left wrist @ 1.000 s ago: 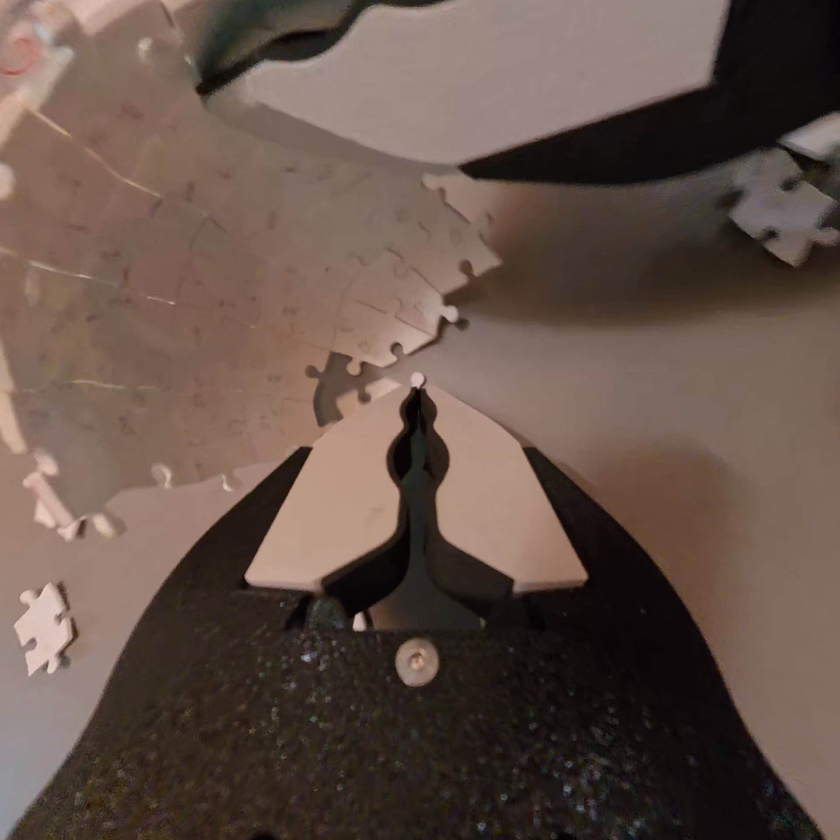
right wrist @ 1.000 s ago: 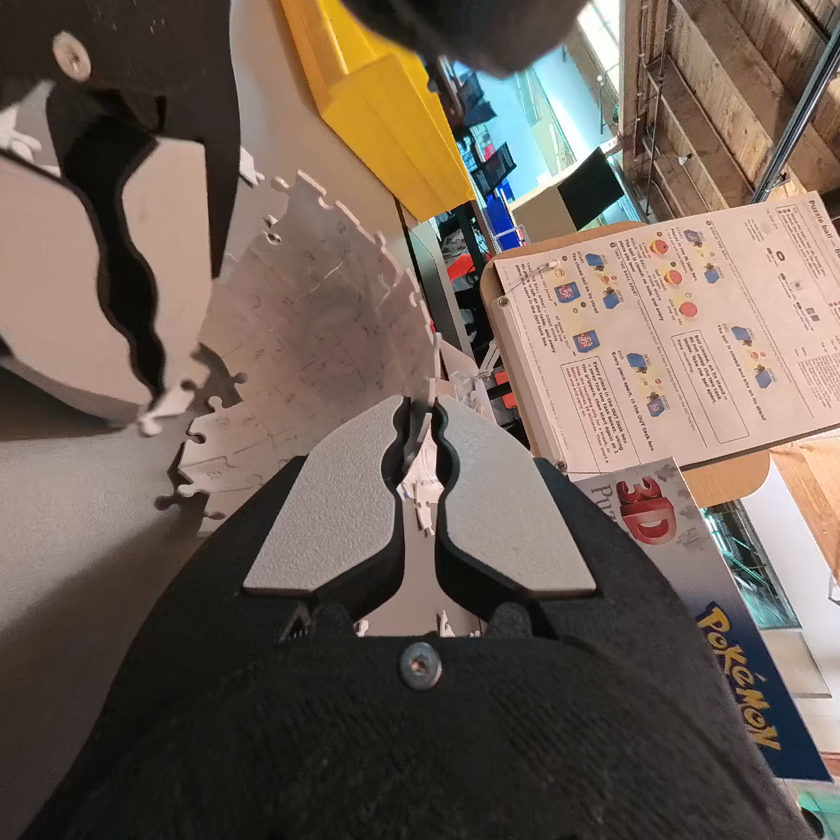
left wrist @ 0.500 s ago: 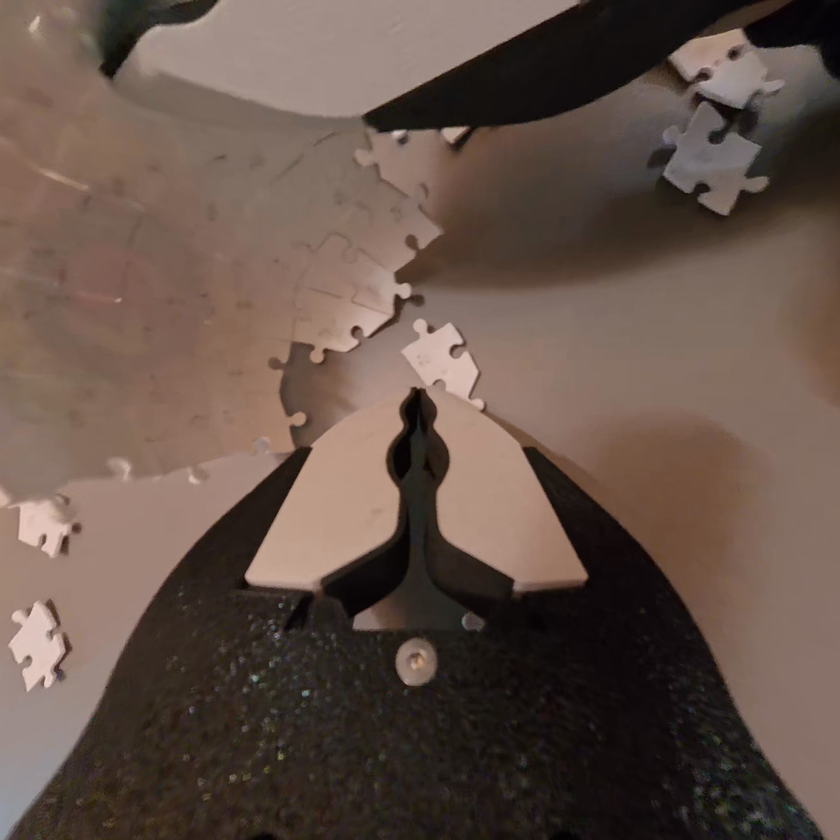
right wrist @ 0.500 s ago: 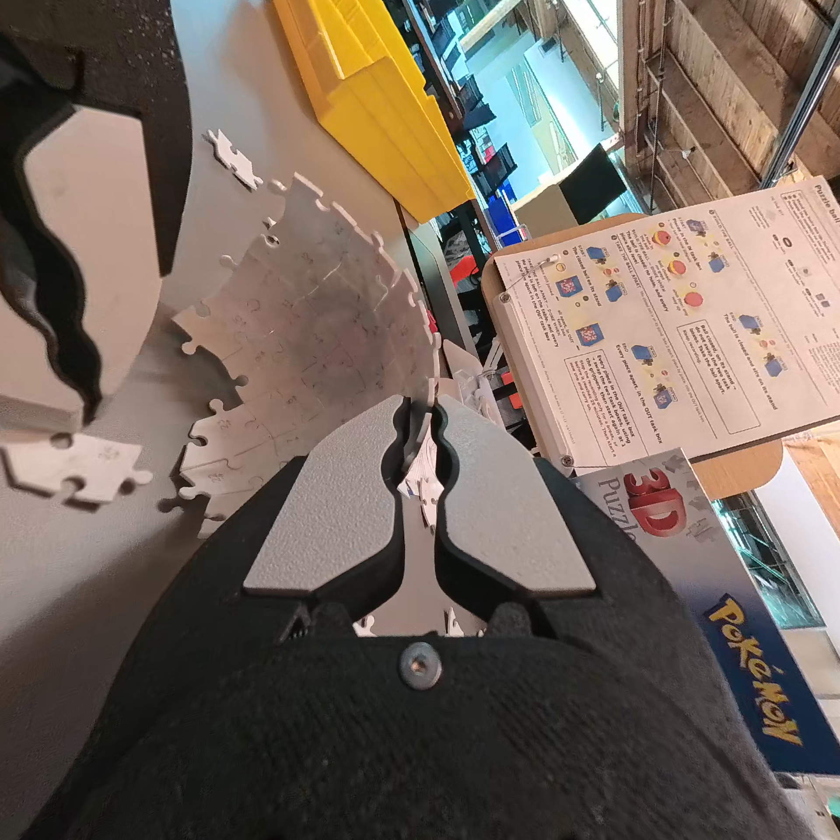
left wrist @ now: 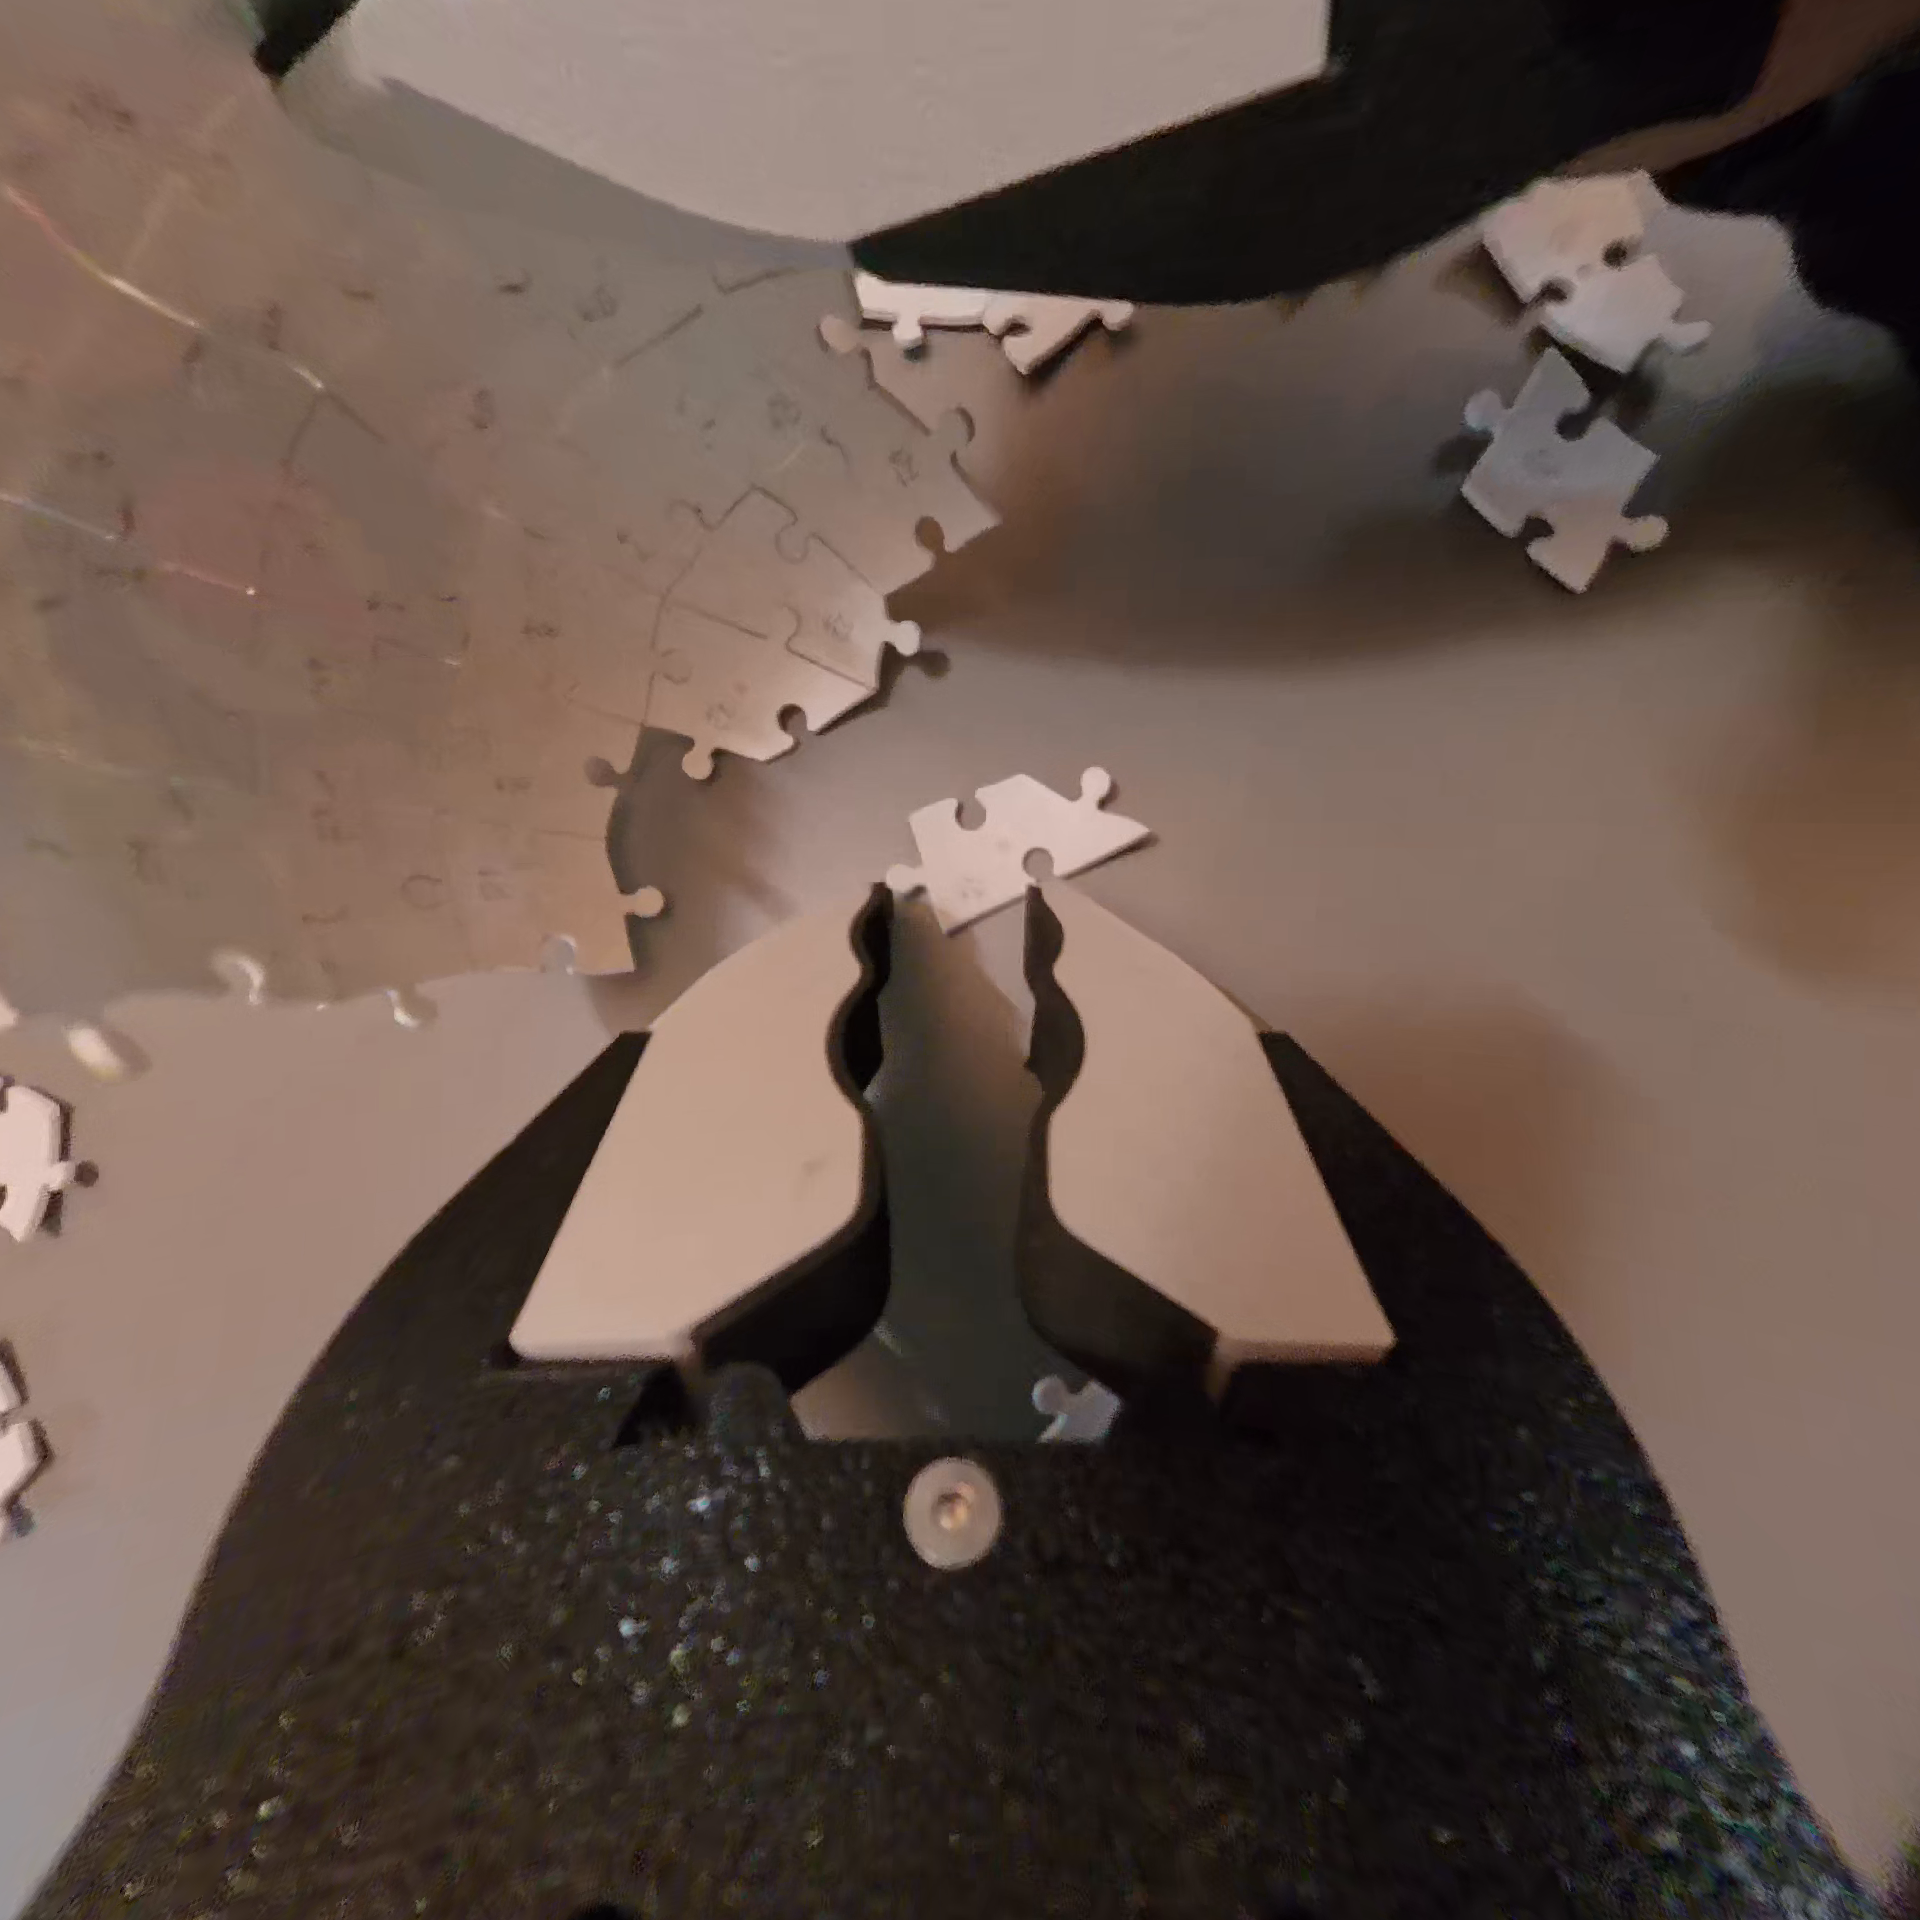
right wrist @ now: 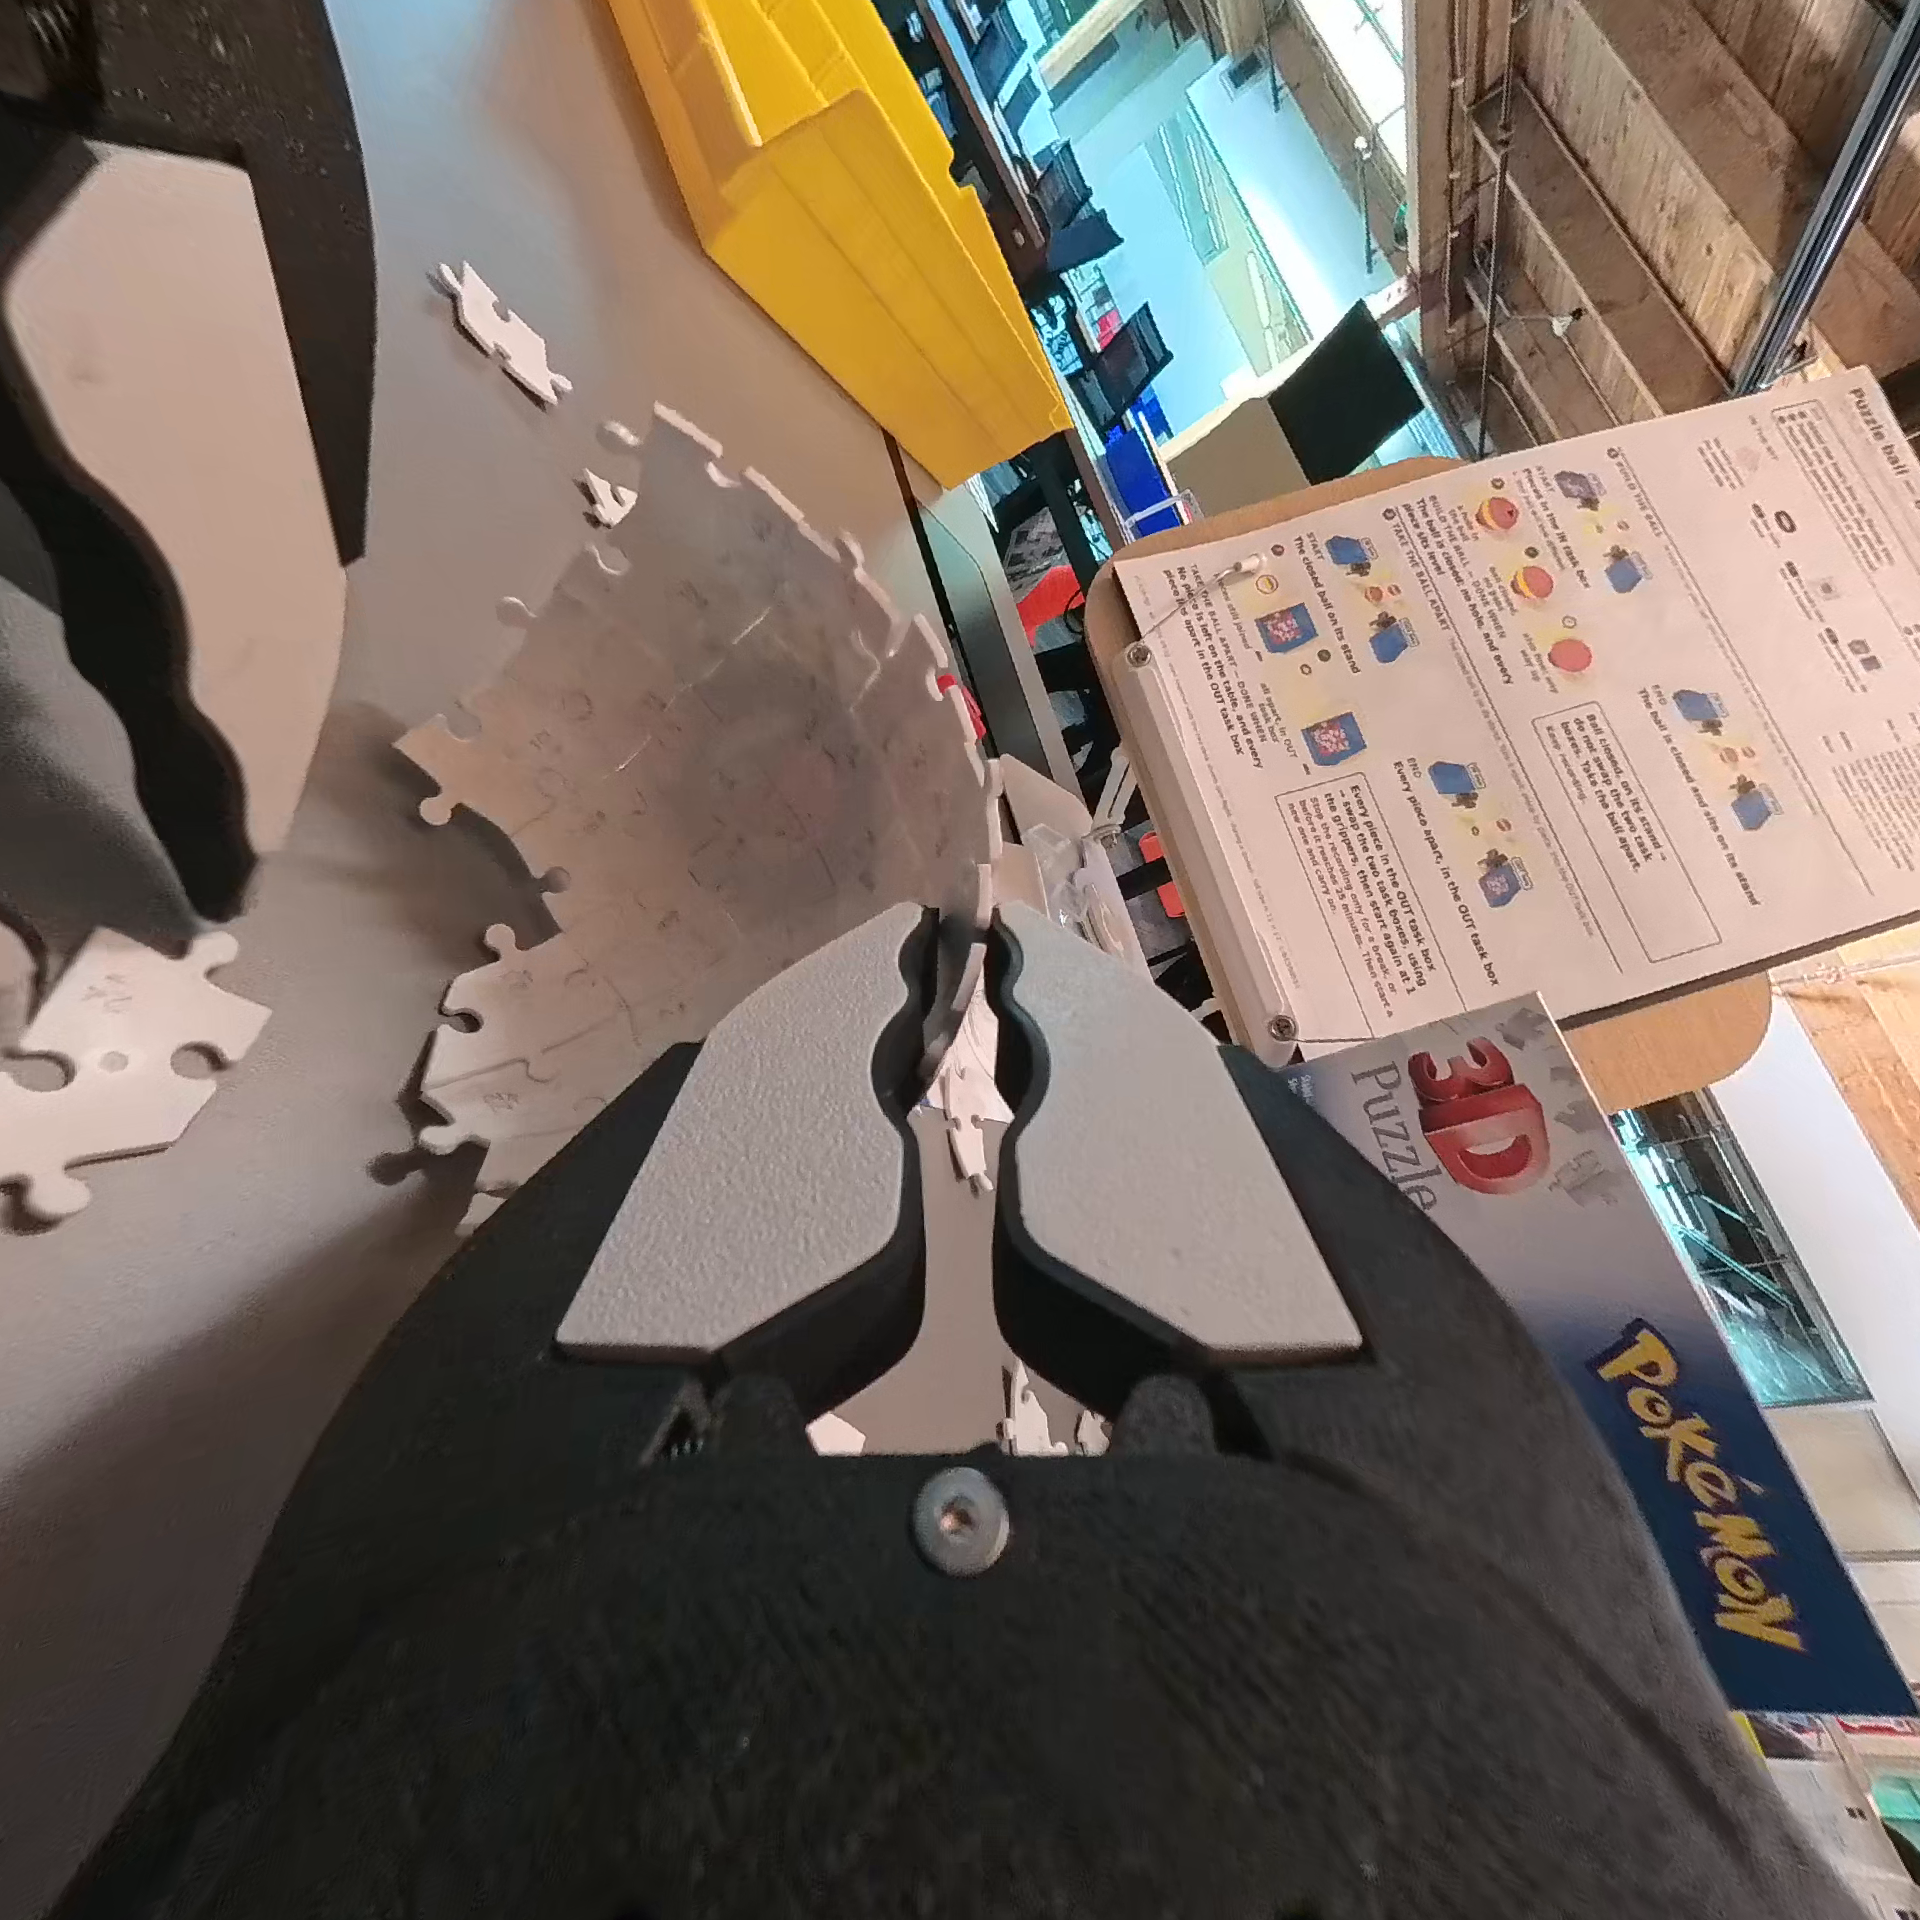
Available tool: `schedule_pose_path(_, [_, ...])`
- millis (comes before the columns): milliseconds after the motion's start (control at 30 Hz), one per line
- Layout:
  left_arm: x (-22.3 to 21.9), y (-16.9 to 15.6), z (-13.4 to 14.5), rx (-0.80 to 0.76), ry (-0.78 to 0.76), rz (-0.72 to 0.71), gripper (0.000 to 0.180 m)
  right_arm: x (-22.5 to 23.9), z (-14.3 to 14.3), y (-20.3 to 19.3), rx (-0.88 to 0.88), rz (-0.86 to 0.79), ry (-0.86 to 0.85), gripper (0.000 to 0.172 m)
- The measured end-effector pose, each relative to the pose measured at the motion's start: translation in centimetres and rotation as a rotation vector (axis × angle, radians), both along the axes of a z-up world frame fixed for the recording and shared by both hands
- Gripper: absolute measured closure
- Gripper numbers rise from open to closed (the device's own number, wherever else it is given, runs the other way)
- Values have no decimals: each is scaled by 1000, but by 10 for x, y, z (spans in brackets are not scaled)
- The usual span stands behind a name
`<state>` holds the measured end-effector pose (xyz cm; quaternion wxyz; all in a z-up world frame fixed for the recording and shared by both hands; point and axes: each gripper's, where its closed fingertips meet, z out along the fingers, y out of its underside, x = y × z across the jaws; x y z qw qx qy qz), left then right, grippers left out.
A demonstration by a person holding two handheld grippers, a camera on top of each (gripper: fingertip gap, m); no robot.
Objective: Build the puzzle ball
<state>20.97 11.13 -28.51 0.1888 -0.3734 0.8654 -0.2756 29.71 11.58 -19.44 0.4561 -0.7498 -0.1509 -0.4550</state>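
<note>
My left gripper (left wrist: 961, 899) is open above the grey table (left wrist: 1403, 1091), and nothing is between its pads. A single white puzzle piece (left wrist: 1023, 842) lies free just beyond its fingertips; it also shows in the right wrist view (right wrist: 114, 1060). To the left is a curved shell of joined puzzle pieces (left wrist: 416, 623) with a jagged edge. My right gripper (right wrist: 961, 925) is shut on the rim of that shell (right wrist: 707, 748) and holds it upright on its edge. The left gripper's finger (right wrist: 156, 468) shows at the left of the right wrist view.
Loose white pieces lie on the table at the right (left wrist: 1558, 468), at the left (left wrist: 26, 1153) and behind the shell (right wrist: 504, 332). Yellow bins (right wrist: 862, 208) stand at the table's back. A puzzle box (right wrist: 1662, 1351) and a printed sheet on a board (right wrist: 1507, 727) are to the right. The tips of one gripper are about 12 centimetres away from the tips of the other.
The left gripper, shut on a piece at the shell's edge, pulled it off and drew back, then opened; the piece left its grasp. The right gripper kept hold of the shell.
</note>
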Motion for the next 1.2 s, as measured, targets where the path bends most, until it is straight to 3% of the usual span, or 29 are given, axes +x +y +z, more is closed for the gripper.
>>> schedule_pose_path(767, [10,28,0,35,4,186,158,1,2,-3,7,-5,5,164])
schedule_pose_path(933, [2,5,3,-50,47,121,155,2,2,-3,8,-7,7,164])
schedule_pose_path(1200, [3,4,-4,-45,66,156,163,2,2,-4,5,-7,6,164])
